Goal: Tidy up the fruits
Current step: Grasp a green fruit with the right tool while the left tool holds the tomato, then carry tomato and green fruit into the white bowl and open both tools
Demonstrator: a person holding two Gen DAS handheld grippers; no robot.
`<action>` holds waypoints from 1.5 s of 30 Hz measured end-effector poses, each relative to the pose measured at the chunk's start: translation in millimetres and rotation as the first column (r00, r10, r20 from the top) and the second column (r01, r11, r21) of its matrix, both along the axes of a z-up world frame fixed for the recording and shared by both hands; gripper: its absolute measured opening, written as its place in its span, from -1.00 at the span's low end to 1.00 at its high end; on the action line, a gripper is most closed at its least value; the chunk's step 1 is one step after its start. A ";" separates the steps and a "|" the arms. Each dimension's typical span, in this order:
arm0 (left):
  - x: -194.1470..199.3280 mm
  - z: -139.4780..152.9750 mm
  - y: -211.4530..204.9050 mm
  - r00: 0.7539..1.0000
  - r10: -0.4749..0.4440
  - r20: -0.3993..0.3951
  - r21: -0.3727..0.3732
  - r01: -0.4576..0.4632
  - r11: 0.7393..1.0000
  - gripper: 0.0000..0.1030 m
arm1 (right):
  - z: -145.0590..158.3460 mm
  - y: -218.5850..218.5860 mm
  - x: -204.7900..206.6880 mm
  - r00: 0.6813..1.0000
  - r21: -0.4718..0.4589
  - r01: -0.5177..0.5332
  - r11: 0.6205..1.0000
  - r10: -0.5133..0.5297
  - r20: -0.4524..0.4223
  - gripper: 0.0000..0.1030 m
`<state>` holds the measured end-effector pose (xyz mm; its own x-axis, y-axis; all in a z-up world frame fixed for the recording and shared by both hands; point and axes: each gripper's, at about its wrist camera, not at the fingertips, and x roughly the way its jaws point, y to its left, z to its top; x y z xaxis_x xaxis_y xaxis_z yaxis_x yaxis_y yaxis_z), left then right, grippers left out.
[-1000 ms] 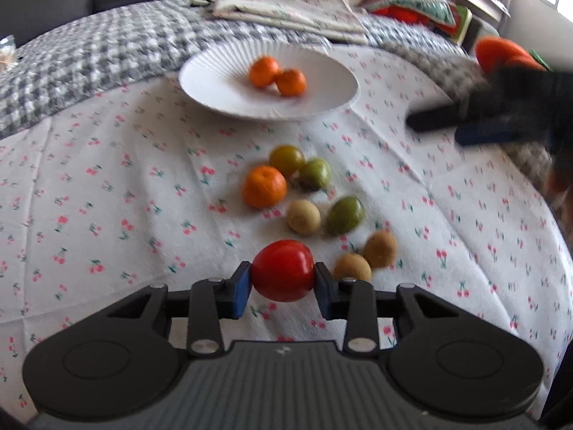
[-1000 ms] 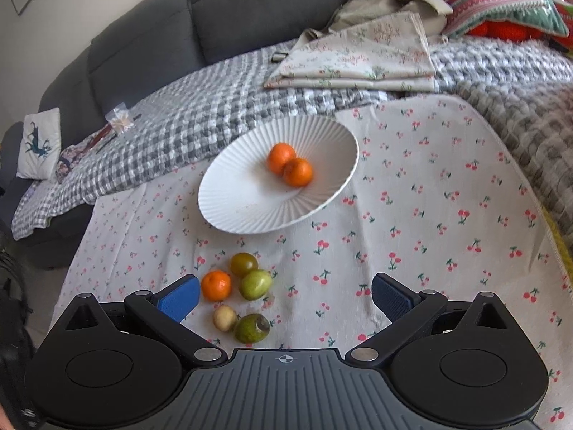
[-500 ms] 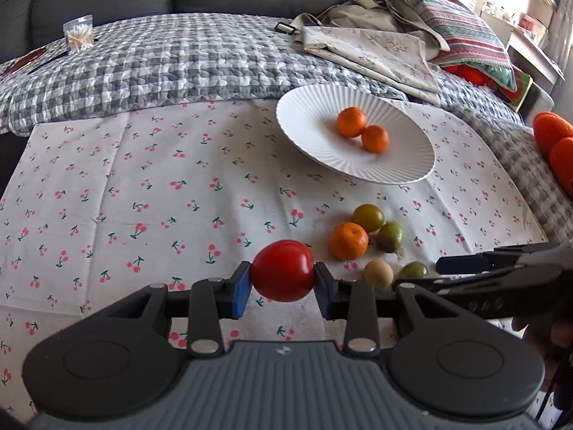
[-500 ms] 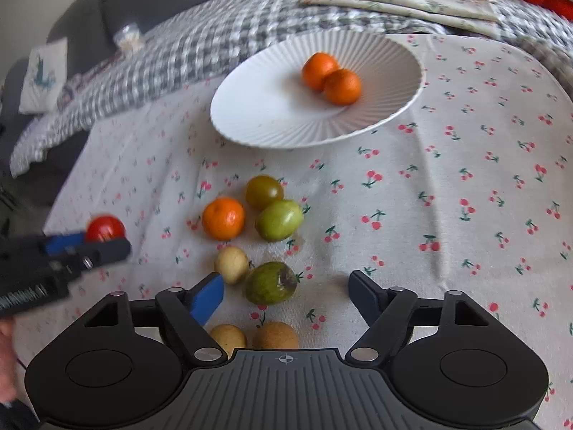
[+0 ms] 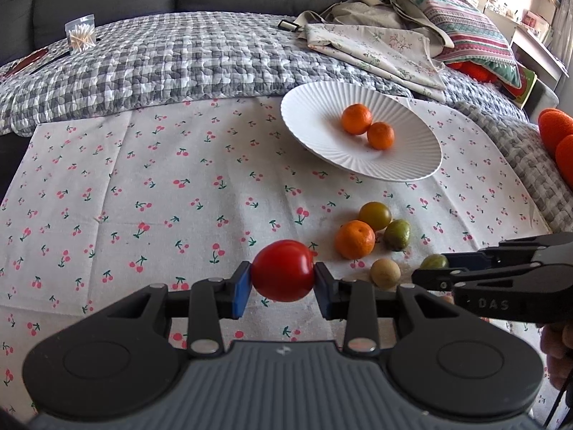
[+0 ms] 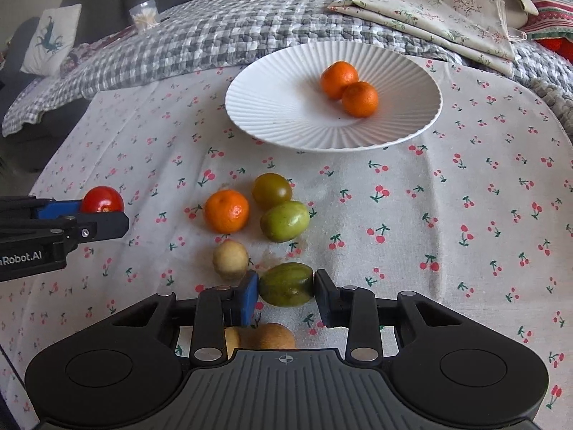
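The left gripper (image 5: 283, 283) is closed on a round red tomato (image 5: 282, 275), held above the cherry-print cloth (image 5: 143, 186). The right gripper (image 6: 285, 295) has its pads around a dark green oval fruit (image 6: 286, 284) on the cloth; whether they press it, I cannot tell. At 12 o'clock from this fruit stands a white ribbed plate (image 6: 279, 107) with two small orange mandarins (image 6: 349, 87).

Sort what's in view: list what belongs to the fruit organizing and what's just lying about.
Job: red tomato in left gripper; dark green fruit between right gripper fingers; loose orange; white plate.

Lying about: checked blanket; folded floral cloth; striped pillow.
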<state>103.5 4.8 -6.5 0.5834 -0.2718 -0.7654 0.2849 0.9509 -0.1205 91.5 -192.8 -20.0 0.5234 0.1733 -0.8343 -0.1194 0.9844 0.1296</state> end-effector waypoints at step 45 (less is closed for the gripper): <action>74.7 10.7 -74.2 0.971 -0.144 0.191 0.029 0.141 0.990 -0.31 | 53.9 -82.6 57.9 0.959 0.111 0.198 0.974 -0.216 0.185 -0.36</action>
